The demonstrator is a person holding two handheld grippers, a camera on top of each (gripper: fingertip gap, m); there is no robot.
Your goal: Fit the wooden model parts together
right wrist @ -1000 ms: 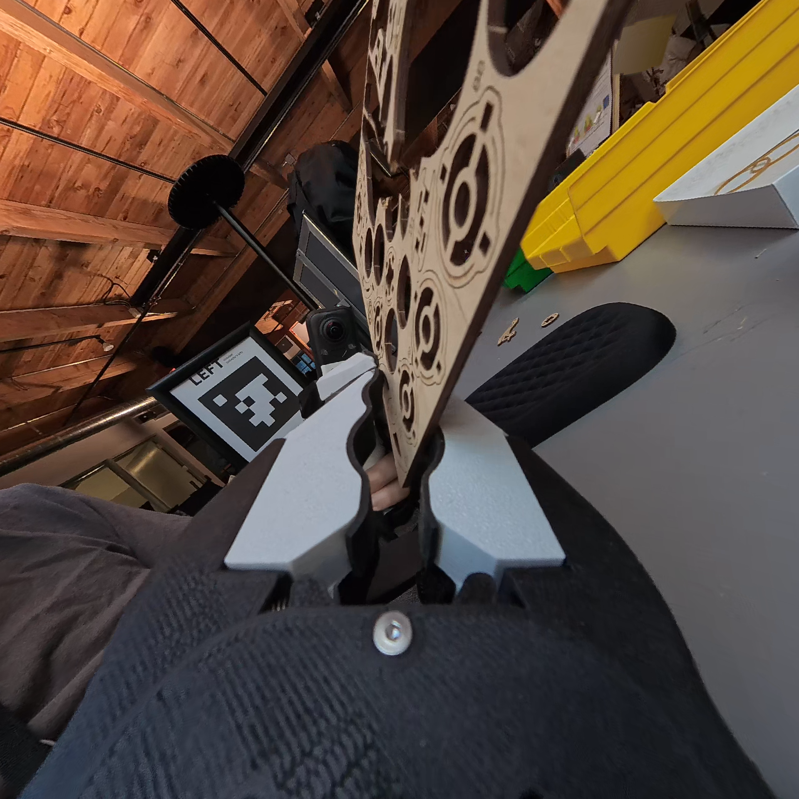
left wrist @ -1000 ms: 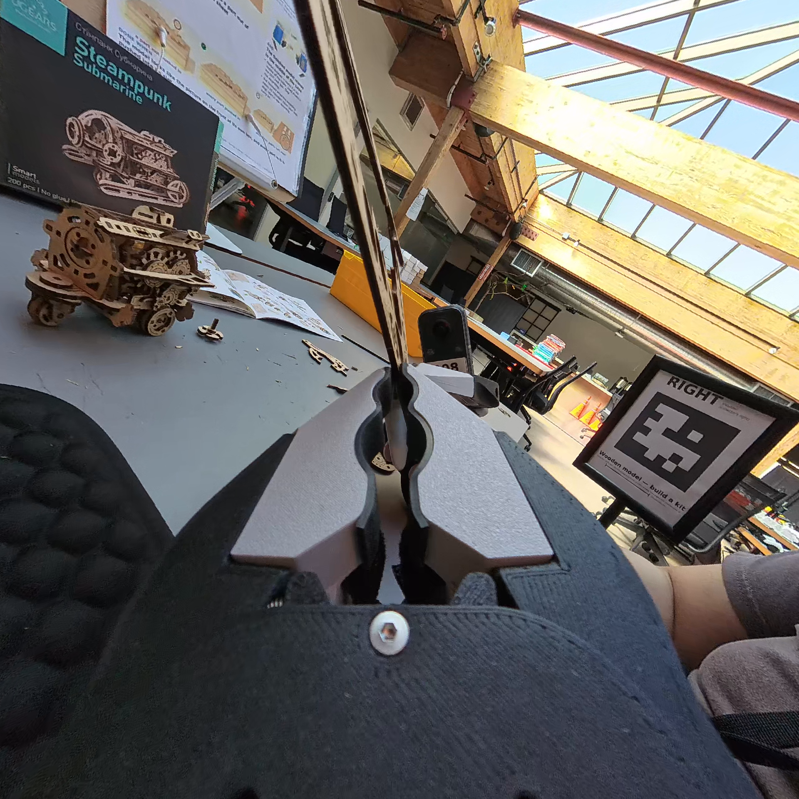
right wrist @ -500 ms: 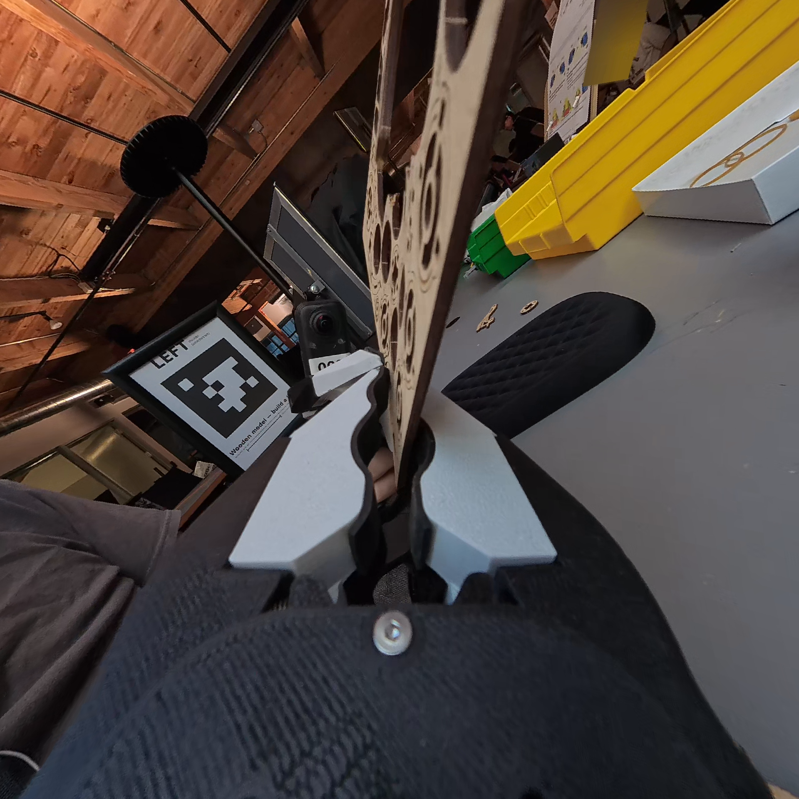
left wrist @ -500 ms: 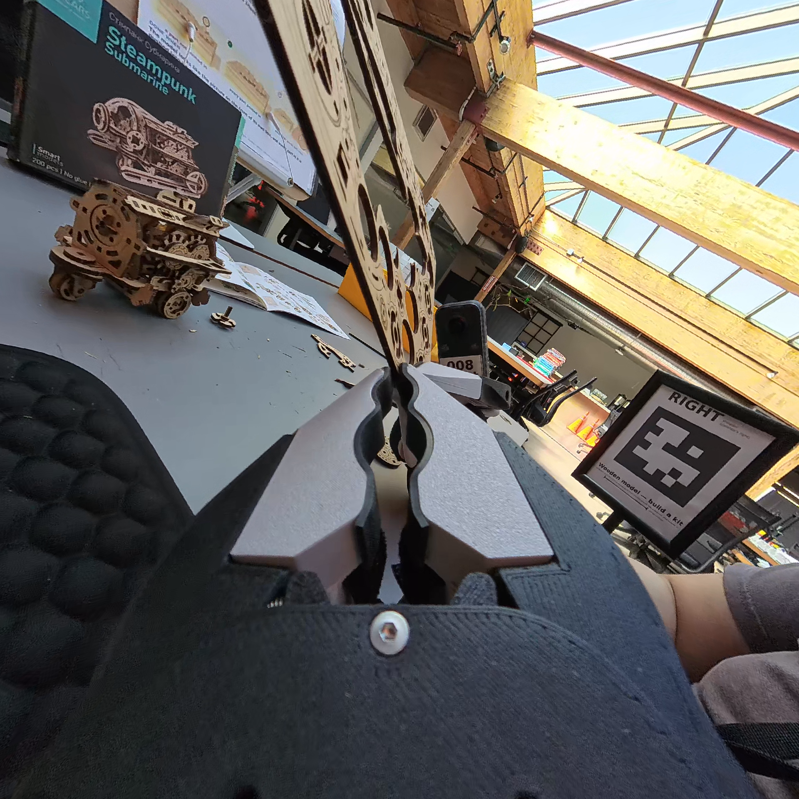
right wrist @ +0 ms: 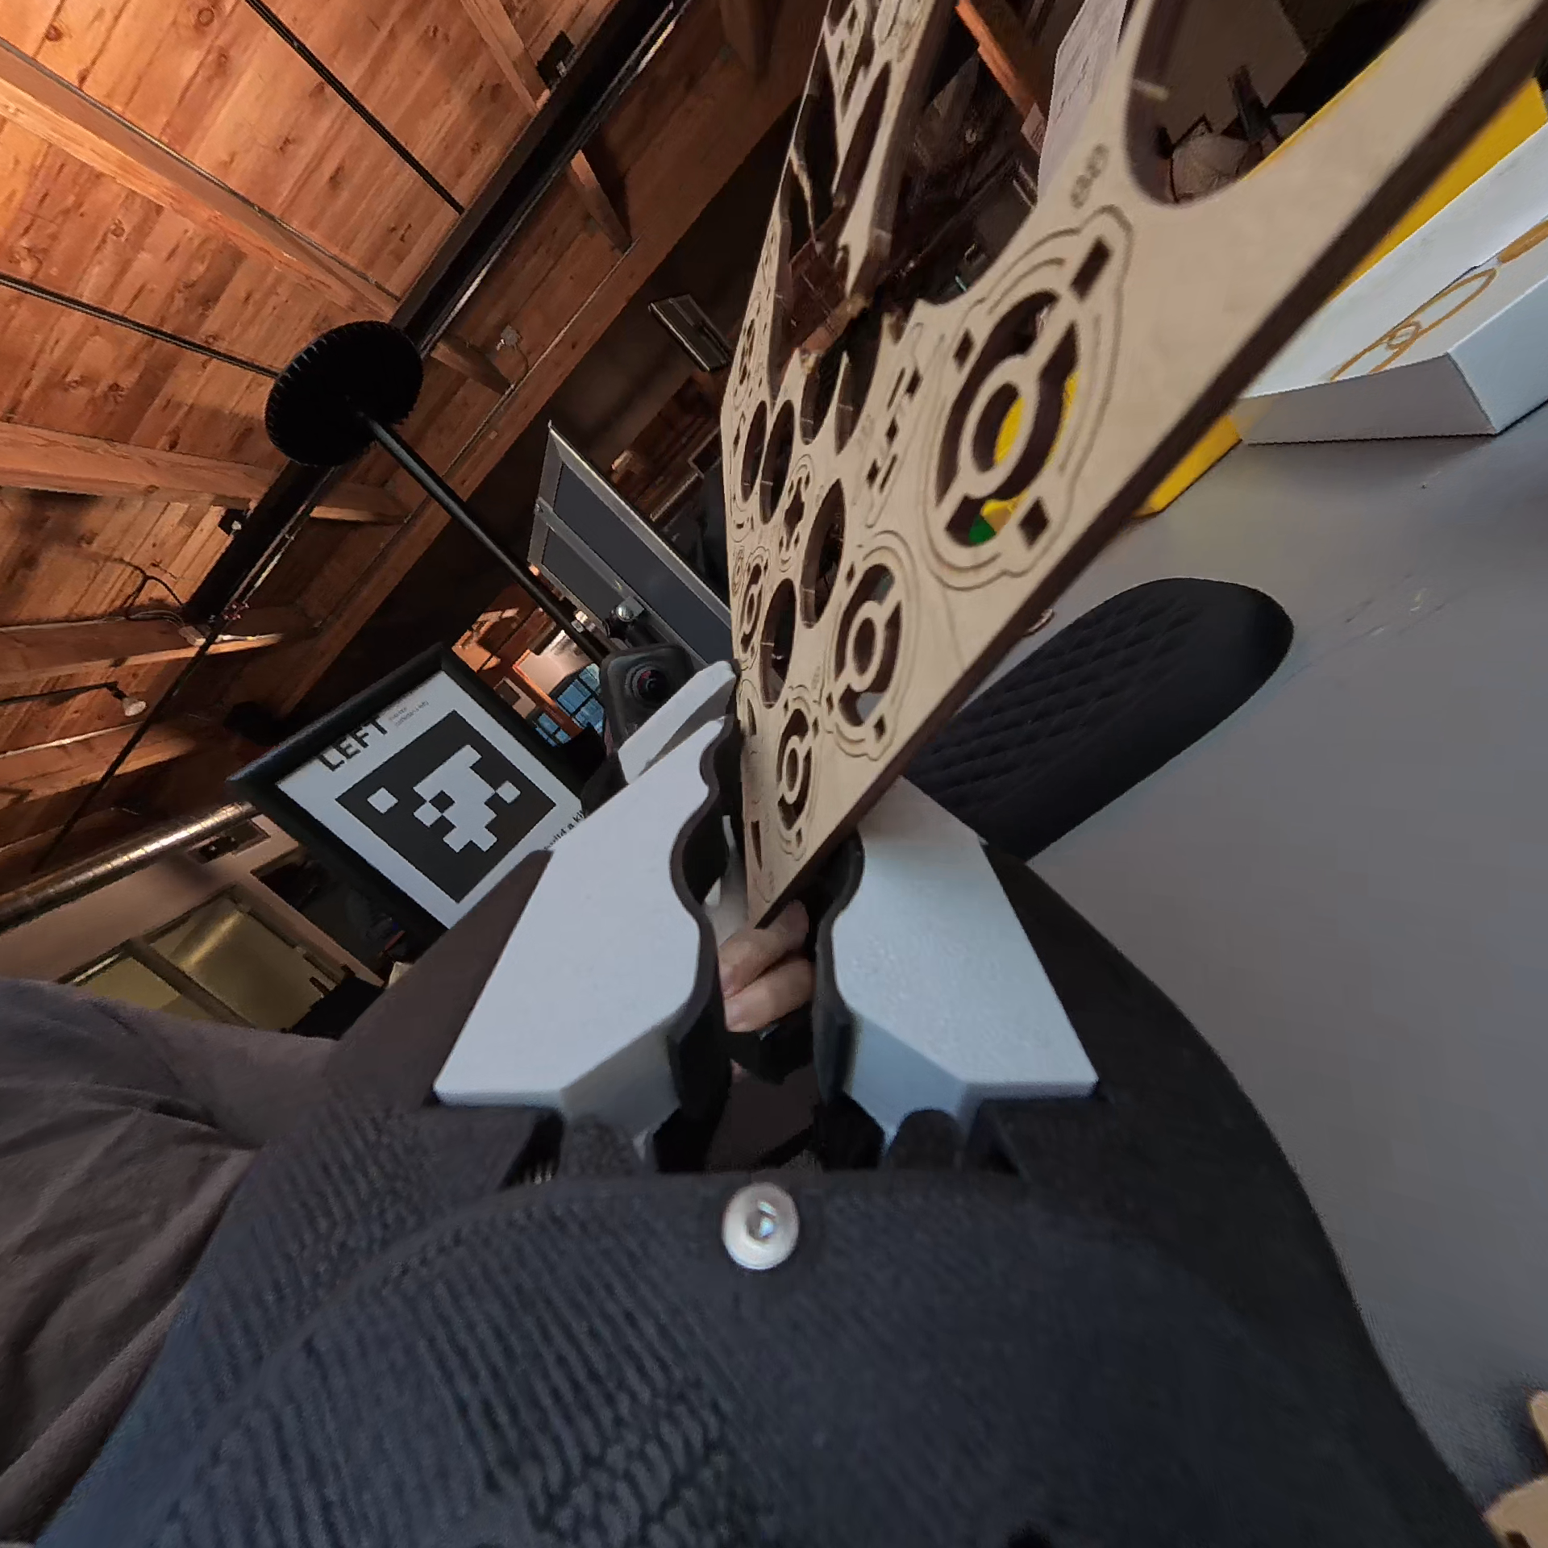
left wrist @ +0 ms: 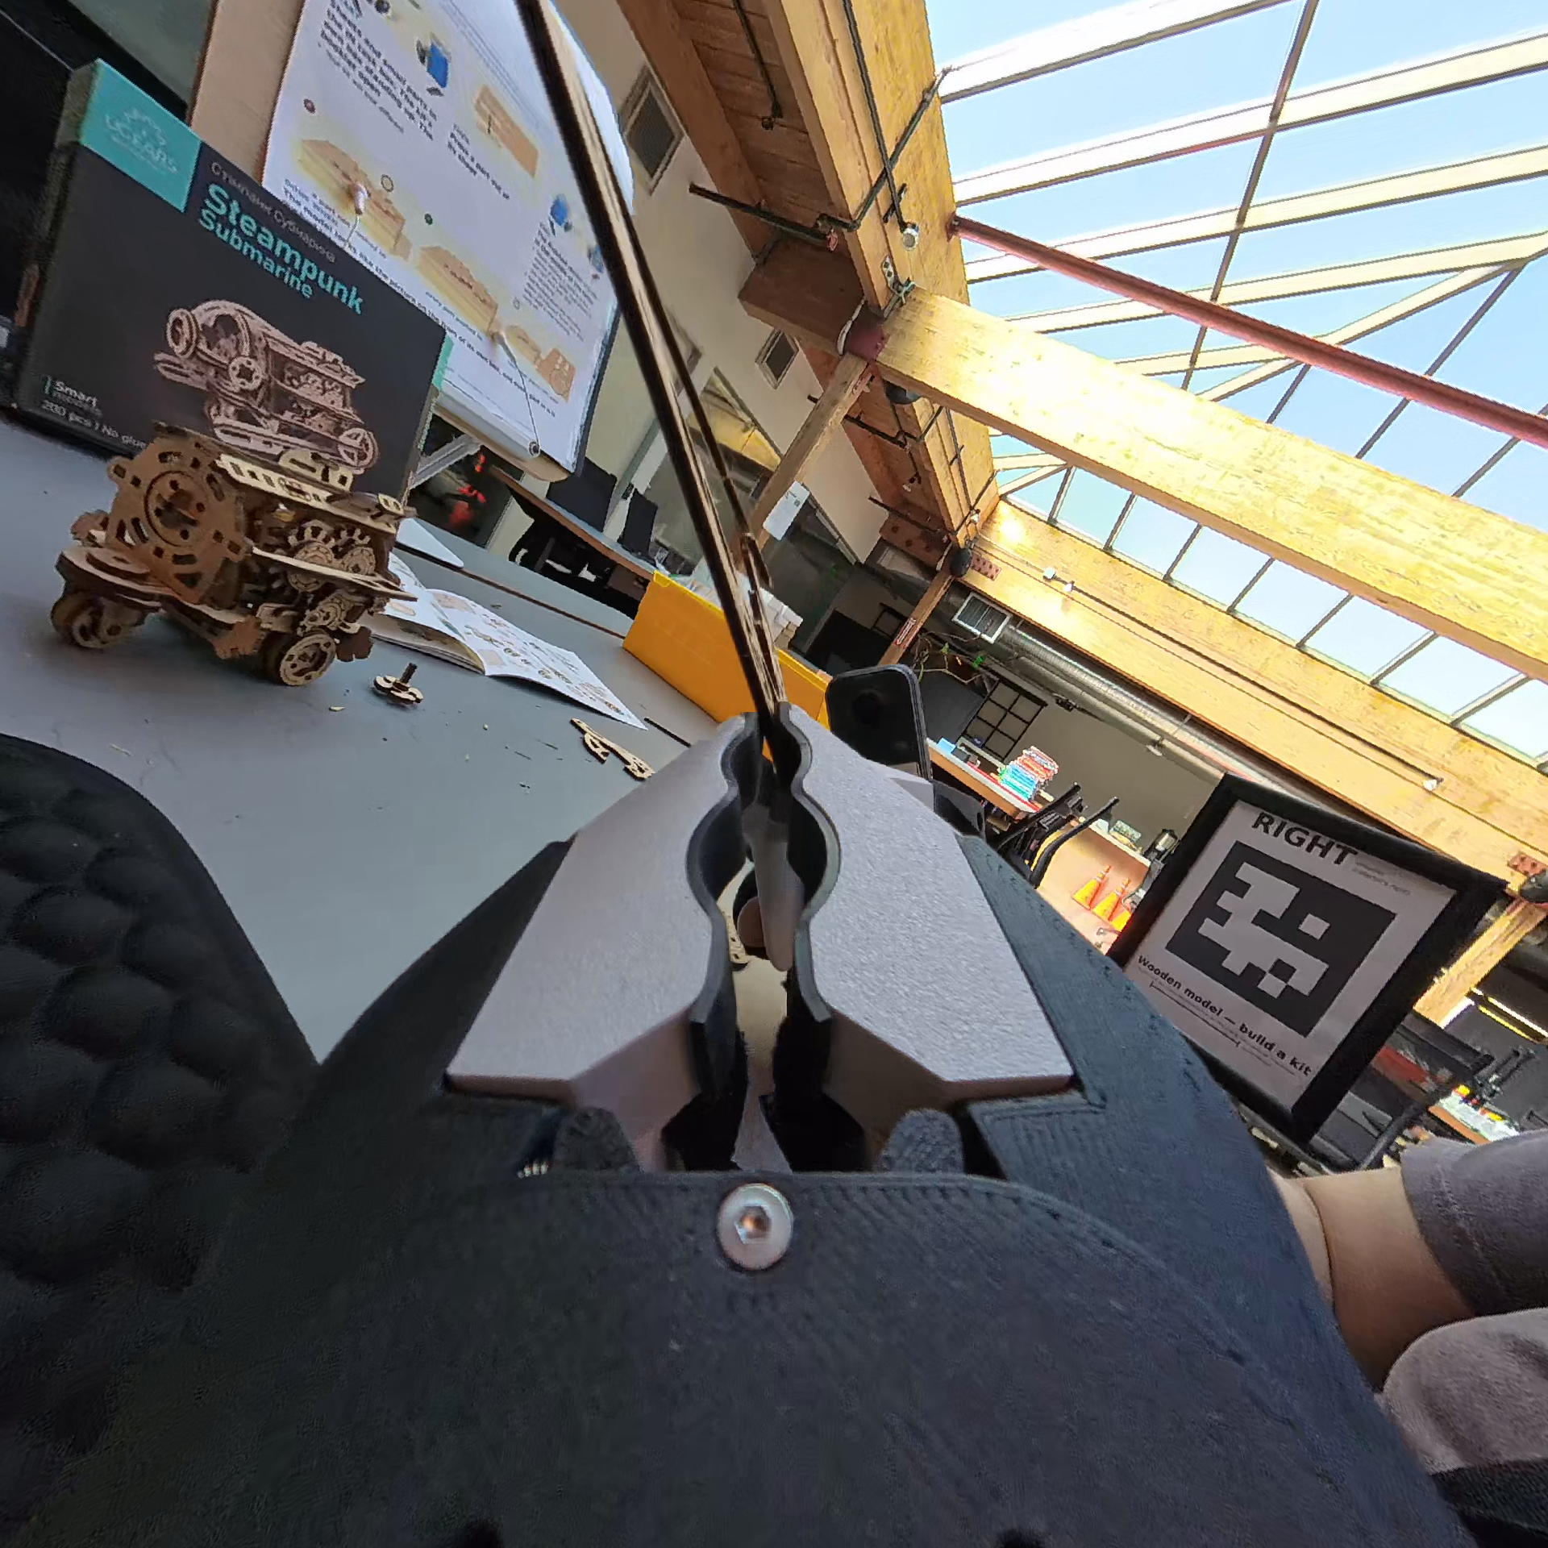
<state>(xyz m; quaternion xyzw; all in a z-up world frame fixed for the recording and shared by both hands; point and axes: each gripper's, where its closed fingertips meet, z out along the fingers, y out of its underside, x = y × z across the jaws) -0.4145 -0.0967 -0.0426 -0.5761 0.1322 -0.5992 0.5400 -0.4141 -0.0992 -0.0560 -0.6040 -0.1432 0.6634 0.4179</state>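
A thin laser-cut wooden parts sheet is held up between both grippers. In the left wrist view the wooden sheet (left wrist: 653, 394) is edge-on, and my left gripper (left wrist: 766, 733) is shut on its lower edge. In the right wrist view the sheet's face (right wrist: 963, 503) shows ring-shaped cut-outs, and my right gripper (right wrist: 796, 804) is shut on its lower corner. The left gripper (right wrist: 670, 720) shows just behind the sheet there. A half-built wooden model (left wrist: 226, 553) stands on the grey table (left wrist: 352, 821) at the left. Small loose wooden parts (left wrist: 398, 687) lie near it.
The kit box (left wrist: 209, 318) and an open instruction booklet (left wrist: 503, 645) lie behind the model. A yellow bin (left wrist: 704, 653) and a white box (right wrist: 1424, 352) stand farther back. A black padded rest (right wrist: 1106, 704) lies on the table. Framed marker signs (left wrist: 1282, 946) sit on the grippers. My left and right fingertips are right by each other. From either gripper's tips it is about 20 cm to the half-built wooden model (left wrist: 226, 553).
The sheet has twisted: half a second ago its face showed in the left wrist view, now it is edge-on there and broader in the right wrist view. Both grippers stay shut on it.
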